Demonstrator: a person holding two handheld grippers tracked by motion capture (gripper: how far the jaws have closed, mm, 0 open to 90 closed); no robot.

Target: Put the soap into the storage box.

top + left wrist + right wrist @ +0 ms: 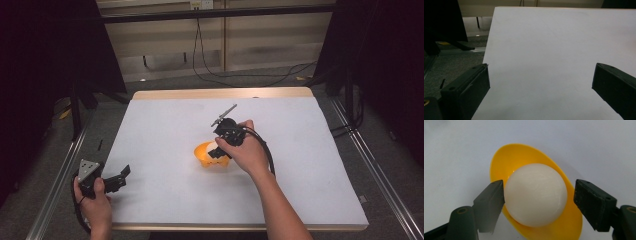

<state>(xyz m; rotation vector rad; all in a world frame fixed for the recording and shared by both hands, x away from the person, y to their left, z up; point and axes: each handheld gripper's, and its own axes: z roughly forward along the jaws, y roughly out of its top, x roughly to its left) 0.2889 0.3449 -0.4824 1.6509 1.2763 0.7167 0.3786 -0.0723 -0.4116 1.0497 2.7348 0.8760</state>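
A white-covered table holds a yellow bowl near its middle, with a white ball sitting inside. The right gripper straddles the ball, jaws apart, left jaw touching it. The left gripper, at the near-left edge, is wide open and empty.

The right gripper and hand hide much of the yellow bowl.
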